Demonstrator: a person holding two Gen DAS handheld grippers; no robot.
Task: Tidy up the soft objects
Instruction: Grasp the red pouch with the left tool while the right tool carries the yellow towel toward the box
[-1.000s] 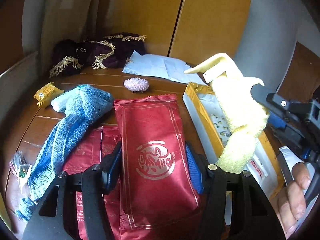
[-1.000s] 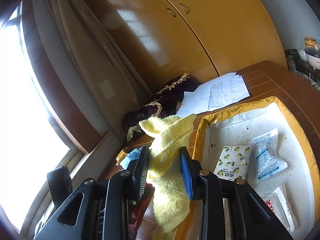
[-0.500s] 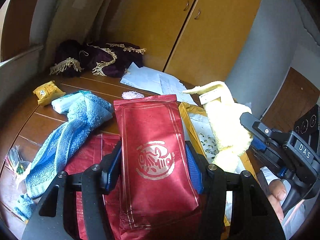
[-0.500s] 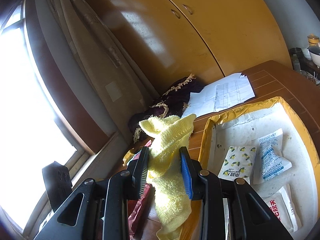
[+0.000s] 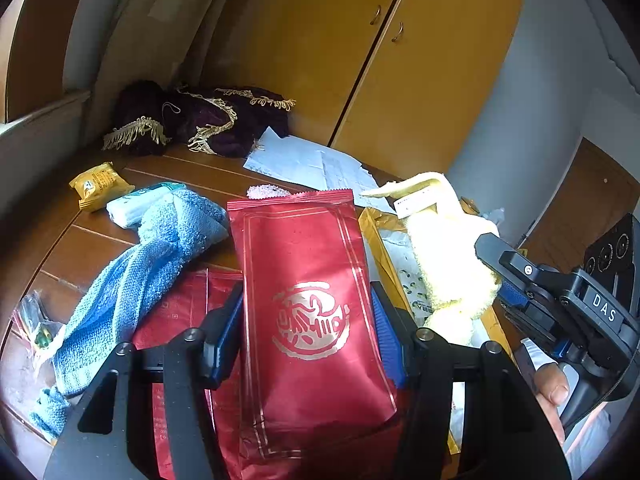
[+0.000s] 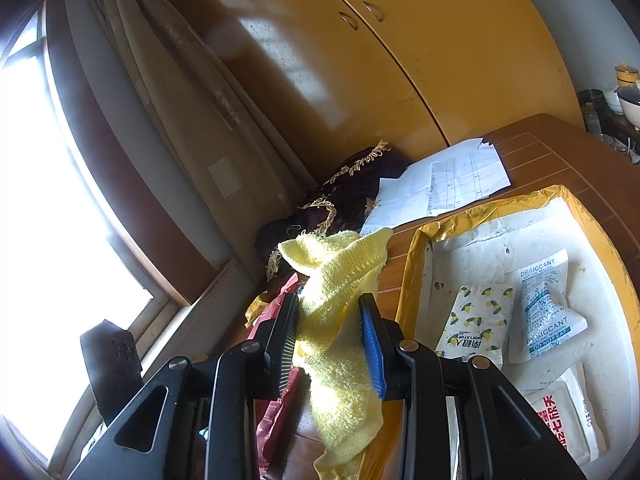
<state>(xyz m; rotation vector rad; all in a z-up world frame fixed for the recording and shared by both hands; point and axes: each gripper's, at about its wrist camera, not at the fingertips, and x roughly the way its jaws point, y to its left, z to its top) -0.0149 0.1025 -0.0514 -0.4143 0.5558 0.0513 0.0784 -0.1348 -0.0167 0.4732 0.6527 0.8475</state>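
At the far left of the brown wooden bench (image 5: 168, 172) lies a small yellow snack packet (image 5: 98, 186). Next to it a crumpled blue terry towel (image 5: 132, 276) drapes over a white wrapped pack (image 5: 134, 206) and trails toward the near edge. Behind them, against the orange-brown cupboard (image 5: 360, 60), sits a heap of dark purple velvet cloth with gold fringe (image 5: 200, 120), with loose white paper sheets (image 5: 308, 160) beside it.

In the middle, the left gripper (image 5: 306, 330) has its fingers clamped on either side of a glossy red foil pouch with a silver emblem (image 5: 304, 280), held above a second flat red packet (image 5: 180, 320) on the bench.

To the right, the right gripper (image 6: 330, 344) grips a fluffy yellow terry cloth (image 6: 340, 300) between its fingers; the cloth hangs over the left rim of a yellow-edged white foam tray (image 6: 412, 280). In the tray lie a lemon-print sachet (image 6: 478, 322), a white desiccant bag (image 6: 544, 304) and a white packet with red lettering (image 6: 568, 416).
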